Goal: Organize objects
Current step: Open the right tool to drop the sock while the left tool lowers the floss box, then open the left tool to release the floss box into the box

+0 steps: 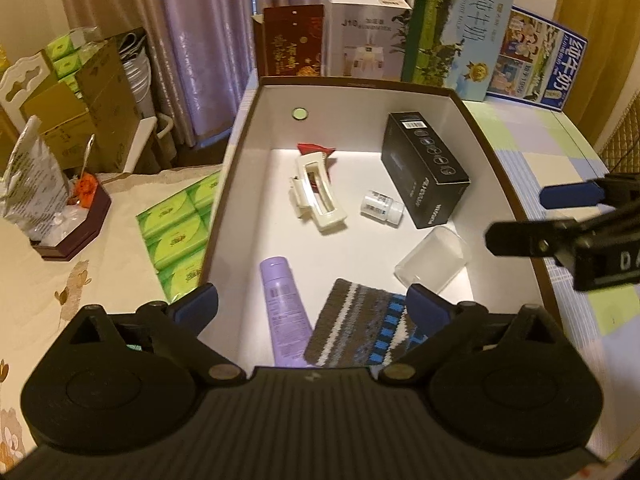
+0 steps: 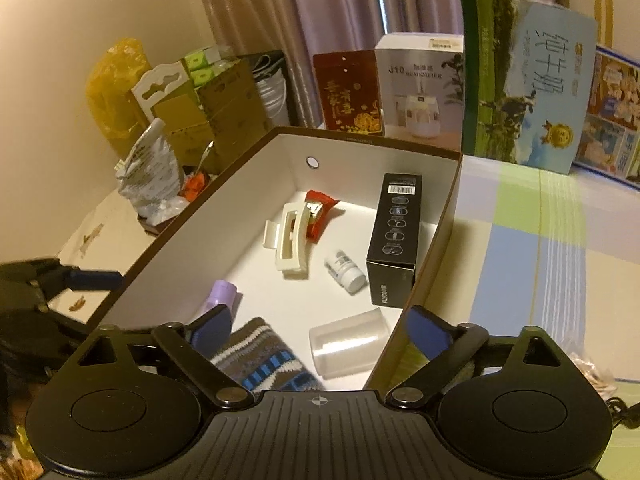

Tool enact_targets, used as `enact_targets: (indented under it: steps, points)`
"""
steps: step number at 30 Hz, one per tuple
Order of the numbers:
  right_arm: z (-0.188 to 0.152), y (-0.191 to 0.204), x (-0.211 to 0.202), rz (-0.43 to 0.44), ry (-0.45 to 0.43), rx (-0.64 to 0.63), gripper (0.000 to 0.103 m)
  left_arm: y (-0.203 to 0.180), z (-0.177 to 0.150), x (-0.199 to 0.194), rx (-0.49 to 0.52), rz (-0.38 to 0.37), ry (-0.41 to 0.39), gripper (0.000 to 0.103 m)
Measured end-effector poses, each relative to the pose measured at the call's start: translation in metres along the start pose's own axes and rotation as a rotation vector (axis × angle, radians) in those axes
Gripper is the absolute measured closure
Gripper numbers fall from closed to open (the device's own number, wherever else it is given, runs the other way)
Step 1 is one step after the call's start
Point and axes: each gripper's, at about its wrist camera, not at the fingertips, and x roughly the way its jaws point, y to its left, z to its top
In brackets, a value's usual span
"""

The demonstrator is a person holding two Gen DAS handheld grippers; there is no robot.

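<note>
both tongs, the left gripper (image 1: 312,306) and right gripper (image 2: 318,330), gape wide, empty, above the brown-rimmed white cardboard box (image 1: 236,128) (items already inside); next calls for finding leftovers.

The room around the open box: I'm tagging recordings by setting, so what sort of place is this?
Probably a lived-in home room. Purple curtains hang behind, a patchwork tablecloth covers the table, and green tissue packs lie beside the open box.

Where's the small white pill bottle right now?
The white pill bottle lies on its side on the floor of the open box, mid-box in both wrist views, between the cream hair clip and the black carton.
</note>
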Motion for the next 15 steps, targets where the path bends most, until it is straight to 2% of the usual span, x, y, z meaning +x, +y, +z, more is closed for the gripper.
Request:
enact_targets:
  steps: [8, 15]
  points:
    - [-0.011, 0.006, -0.01, 0.003, 0.008, -0.055, 0.005, 0.005, -0.002, -0.016, -0.04, 0.013, 0.003, 0.002]
    - [-0.019, 0.006, -0.023, 0.008, -0.001, -0.053, 0.002, -0.006, -0.006, -0.028, -0.043, 0.002, -0.001, 0.002]
